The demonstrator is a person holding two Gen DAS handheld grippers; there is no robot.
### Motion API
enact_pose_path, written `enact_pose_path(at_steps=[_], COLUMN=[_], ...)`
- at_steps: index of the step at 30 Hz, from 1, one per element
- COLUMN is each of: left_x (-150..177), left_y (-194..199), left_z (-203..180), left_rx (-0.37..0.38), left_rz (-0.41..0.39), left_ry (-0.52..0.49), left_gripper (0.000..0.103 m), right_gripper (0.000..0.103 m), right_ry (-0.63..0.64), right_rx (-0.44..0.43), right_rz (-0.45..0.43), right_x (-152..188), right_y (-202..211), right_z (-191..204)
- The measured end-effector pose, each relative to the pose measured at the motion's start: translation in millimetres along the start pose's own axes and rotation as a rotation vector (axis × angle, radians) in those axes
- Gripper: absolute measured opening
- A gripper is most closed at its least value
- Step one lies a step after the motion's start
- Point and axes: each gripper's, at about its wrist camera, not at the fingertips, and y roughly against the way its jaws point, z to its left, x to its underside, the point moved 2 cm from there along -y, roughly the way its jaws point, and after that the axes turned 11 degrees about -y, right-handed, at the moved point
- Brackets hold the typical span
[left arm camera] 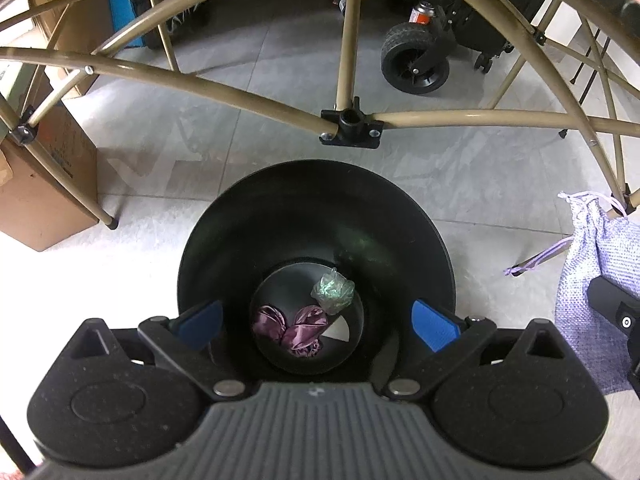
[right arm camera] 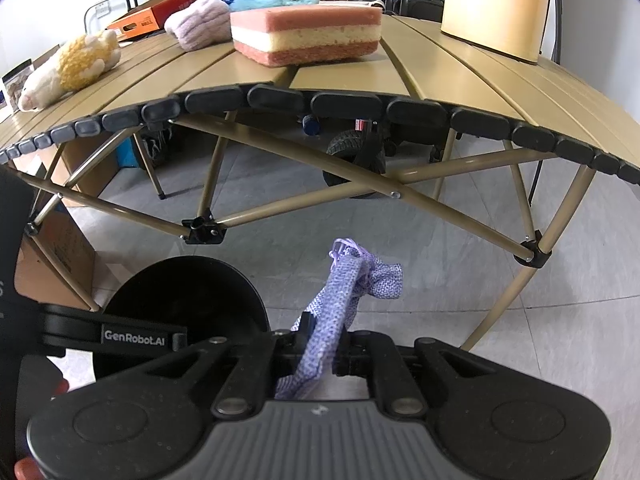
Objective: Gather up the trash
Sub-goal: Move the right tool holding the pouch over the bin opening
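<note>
Black bin (left arm camera: pixel 316 216) on the grey tiled floor (left arm camera: pixel 460 168), seen straight down from the left wrist. Left tool (left arm camera: pixel 318 326) hanging over its mouth, blue pads (left arm camera: pixel 434 324) spread wide with nothing between. At the bin's bottom: two crumpled purple wrappers (left arm camera: pixel 292 328) side by side and a greenish crumpled wrapper (left arm camera: pixel 333 290) just beside them. Tan tube frame (left arm camera: pixel 348 40) of the table beyond the bin; lilac mesh pouch (left arm camera: pixel 592 280) at the right edge; cardboard box (left arm camera: pixel 44 192) at the left.

From the right wrist: right tool (right arm camera: pixel 320 344) pressed together, pinching the lilac mesh pouch (right arm camera: pixel 344 292), which rises above the fingers, drawstring end up. Black bin (right arm camera: pixel 184 292) lower left, beside the left tool's arm. Above, the slatted tan table (right arm camera: pixel 360 76) carrying a striped sponge block (right arm camera: pixel 306 34), plush toys (right arm camera: pixel 68 70) and a tan container (right arm camera: pixel 496 4).
</note>
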Motion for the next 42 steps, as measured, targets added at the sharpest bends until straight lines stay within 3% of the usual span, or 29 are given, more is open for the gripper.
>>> enact_pose_path(at_steps=[18, 25, 29, 42], left_x=[4, 9, 13, 26], left_y=[48, 67, 72, 82], left_z=[19, 46, 63, 123], left_rx=[-0.018, -0.040, -0.012, -0.006], left_rz=[-0.112, -0.152, -0.153, -0.161], left_ry=[-0.047, -0.024, -0.007, 0.064], left_gripper=[0.103, 0.103, 0.103, 0.103], right_gripper=[0.008, 0.008, 0.008, 0.008], right_ry=[0.049, 0.089, 0.114, 0.205], right_rx=[-0.071, -0.115, -0.140, -0.194], right_rz=[-0.023, -0.013, -0.004, 0.091], right_x=[3, 5, 8, 24], right_y=[11, 12, 10, -9], right_z=[22, 45, 59, 107])
